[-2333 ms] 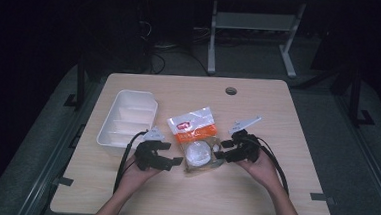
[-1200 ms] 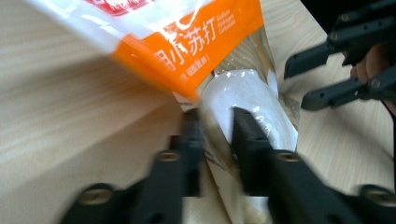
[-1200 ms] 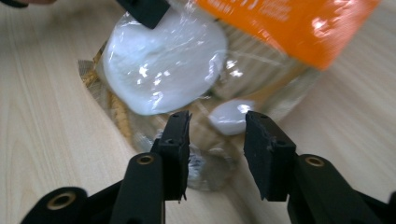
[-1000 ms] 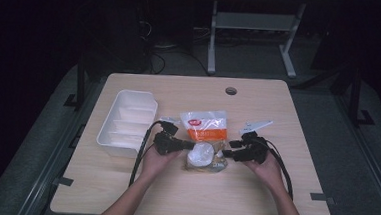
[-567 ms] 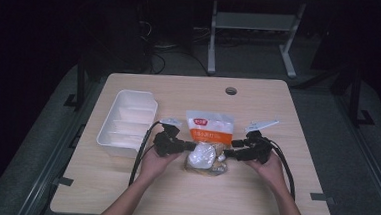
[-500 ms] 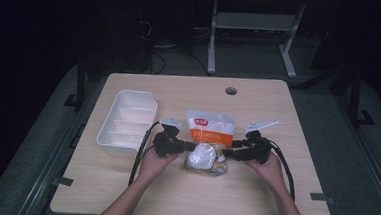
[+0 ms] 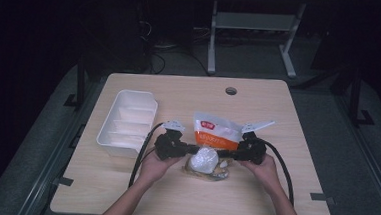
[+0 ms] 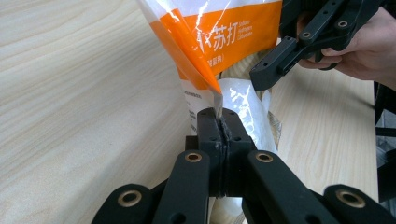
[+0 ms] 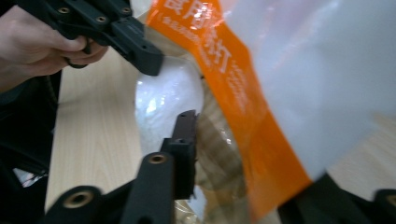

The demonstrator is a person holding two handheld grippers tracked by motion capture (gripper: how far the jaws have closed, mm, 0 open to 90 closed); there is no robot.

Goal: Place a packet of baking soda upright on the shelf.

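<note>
Between the two grippers, the bag (image 7: 216,131) is held up above the table (image 7: 123,193). Its corner is pinched by the left gripper (image 8: 218,122); the right gripper (image 9: 247,140), just closing, straddles its edge. Thin film may slip or tear if pulled apart.

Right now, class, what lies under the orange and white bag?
Under the orange and white bag lies a clear packet of white powder on the table. The bag covers the packet's far end, so what is there stays hidden.
</note>
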